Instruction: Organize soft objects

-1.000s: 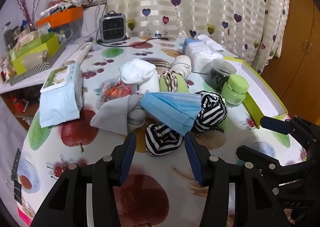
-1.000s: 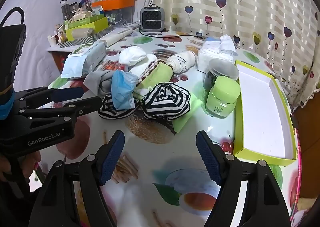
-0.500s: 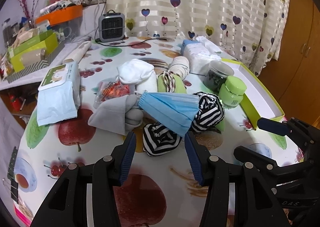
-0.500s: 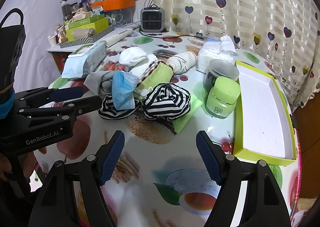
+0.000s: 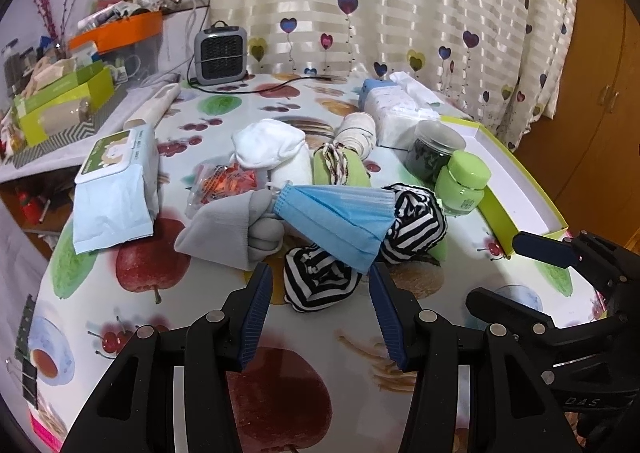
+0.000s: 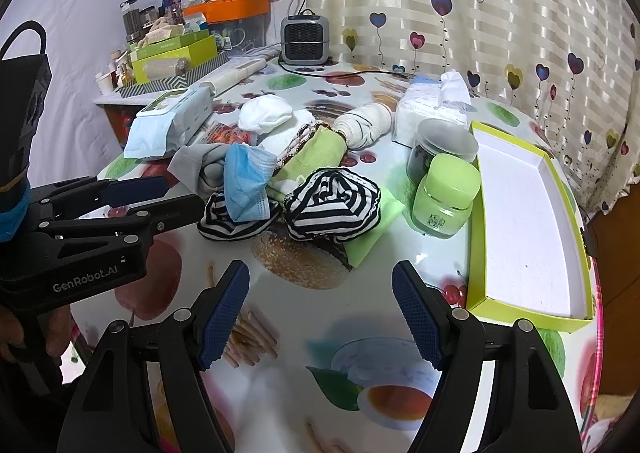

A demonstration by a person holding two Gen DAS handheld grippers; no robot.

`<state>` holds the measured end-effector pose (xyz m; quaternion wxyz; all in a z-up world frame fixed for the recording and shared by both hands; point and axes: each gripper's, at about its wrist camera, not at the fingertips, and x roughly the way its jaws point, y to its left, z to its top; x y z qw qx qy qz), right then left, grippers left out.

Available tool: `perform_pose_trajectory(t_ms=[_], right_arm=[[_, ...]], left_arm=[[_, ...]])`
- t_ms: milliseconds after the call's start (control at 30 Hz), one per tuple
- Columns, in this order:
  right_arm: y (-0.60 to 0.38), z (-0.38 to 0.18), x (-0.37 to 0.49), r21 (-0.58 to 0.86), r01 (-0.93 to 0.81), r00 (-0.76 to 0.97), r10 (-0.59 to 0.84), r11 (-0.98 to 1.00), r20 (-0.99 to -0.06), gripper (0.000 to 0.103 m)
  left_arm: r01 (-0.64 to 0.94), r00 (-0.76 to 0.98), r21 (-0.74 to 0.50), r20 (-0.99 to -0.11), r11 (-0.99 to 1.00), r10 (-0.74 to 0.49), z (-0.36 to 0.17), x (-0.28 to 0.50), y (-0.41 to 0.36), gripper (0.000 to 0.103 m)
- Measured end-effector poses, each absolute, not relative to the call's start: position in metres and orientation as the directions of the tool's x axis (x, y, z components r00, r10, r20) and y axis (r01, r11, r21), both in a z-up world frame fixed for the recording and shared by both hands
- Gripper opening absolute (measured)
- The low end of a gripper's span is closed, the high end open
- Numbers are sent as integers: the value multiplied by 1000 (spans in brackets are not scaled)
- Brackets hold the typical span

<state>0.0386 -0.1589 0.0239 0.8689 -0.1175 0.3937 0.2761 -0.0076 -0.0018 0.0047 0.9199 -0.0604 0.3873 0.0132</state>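
A striped sock ball (image 5: 320,285) lay just ahead of my left gripper (image 5: 320,309), in line with the gap between its spread jaws, nothing pinched. A blue mask (image 5: 340,221) draped over it, touching a grey sock (image 5: 224,233) beyond my left finger. My right gripper (image 6: 320,313) stood wide apart over bare tablecloth (image 6: 320,333), the second striped ball (image 6: 332,209) further ahead. The green tray (image 6: 528,229), right of my right jaws, held nothing. Only my right view showed its whole white floor; only my left view showed the orange snack packet (image 5: 224,181).
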Motion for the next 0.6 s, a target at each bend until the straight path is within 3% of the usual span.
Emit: perform_pose_trajectory(t_ms=[600], right_arm=[[-151, 28, 40, 21, -585, 533, 404, 811, -743, 75]], left_arm=[[-63, 699, -116, -714, 991, -39, 8, -7, -1, 49]])
